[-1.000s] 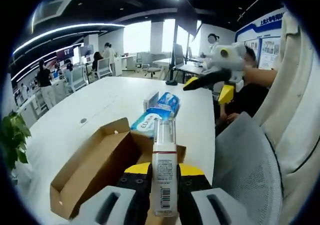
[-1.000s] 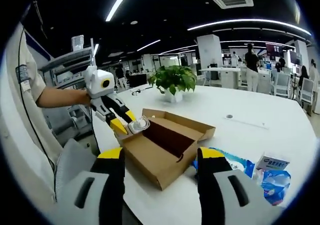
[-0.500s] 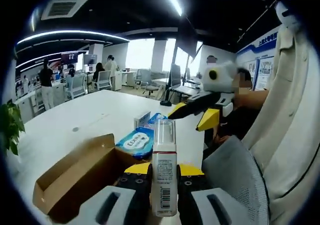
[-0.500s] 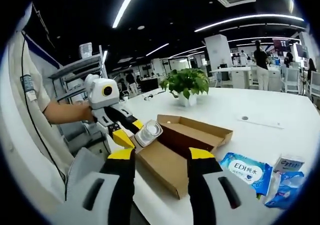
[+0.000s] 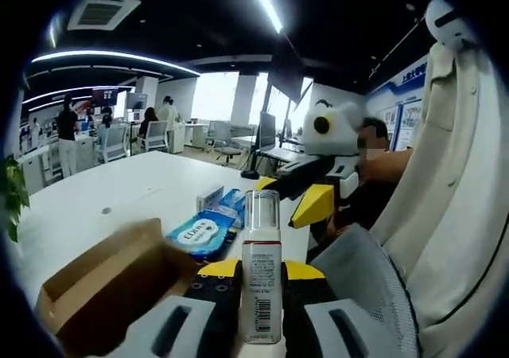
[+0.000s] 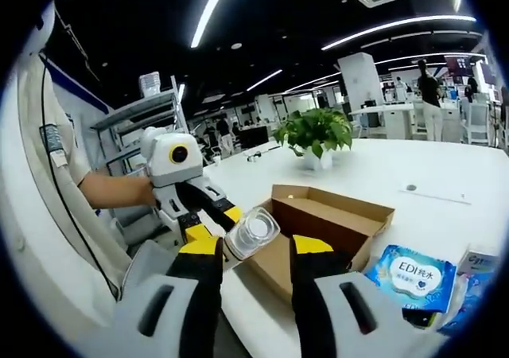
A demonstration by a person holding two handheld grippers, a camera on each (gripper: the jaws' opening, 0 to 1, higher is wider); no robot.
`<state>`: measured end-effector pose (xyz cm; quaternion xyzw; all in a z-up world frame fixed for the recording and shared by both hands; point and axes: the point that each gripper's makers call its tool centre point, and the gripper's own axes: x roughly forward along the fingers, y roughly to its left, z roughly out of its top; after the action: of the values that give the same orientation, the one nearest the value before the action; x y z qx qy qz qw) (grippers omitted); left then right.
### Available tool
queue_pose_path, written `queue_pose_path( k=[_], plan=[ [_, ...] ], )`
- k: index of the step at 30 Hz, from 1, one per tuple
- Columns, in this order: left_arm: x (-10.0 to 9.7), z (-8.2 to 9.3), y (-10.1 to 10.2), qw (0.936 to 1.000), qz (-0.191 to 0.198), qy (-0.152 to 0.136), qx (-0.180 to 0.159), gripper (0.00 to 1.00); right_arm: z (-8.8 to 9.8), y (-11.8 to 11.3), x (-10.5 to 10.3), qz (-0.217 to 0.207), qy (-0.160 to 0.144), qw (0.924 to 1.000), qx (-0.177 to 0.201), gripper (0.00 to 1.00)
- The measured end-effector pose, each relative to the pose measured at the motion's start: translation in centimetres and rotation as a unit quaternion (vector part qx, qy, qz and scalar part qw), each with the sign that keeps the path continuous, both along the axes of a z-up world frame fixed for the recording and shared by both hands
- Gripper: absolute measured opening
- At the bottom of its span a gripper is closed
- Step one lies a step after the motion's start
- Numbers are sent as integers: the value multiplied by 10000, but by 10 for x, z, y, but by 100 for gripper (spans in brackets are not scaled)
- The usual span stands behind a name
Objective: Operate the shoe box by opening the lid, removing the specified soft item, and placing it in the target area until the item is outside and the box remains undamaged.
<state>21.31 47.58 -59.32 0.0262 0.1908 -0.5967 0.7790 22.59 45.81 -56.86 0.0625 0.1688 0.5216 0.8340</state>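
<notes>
1. Cardboard box (image 6: 318, 227) sits open on the desk (image 6: 413, 207); since earlier the bottle (image 5: 261, 274) has lifted clear of it.
2. Left gripper (image 5: 261, 274) fingers clamp the bottle upright.
3. Right gripper (image 6: 254, 250) fingers stand apart, nearer the bottle now.

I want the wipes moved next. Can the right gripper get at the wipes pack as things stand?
Probably yes: the right gripper is open and holds nothing, and the wipes pack lies bare on the table beside the box.

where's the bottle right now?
The bottle stands clamped upright in the left hand-held gripper, held off the table edge beside the open cardboard box; in the right gripper view its clear cap shows at centre.
</notes>
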Motion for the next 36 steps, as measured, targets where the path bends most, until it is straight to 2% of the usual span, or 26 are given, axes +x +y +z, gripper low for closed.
queue_pose_path(
  k=[6,12,26,36],
  plan=[
    [-5,7,-3,9994,-32,76,-331,19,3,6,-3,66,8,9999,100,24],
    [-6,4,-2,9993,-53,112,-355,19,4,10,-4,101,63,9998,141,23],
    [-15,-6,-10,9992,-376,152,-40,19,1,17,-11,230,147,9996,95,21],
    [-10,-7,-11,9995,-318,46,69,19,1,18,-8,170,55,9998,-46,19]
  ],
)
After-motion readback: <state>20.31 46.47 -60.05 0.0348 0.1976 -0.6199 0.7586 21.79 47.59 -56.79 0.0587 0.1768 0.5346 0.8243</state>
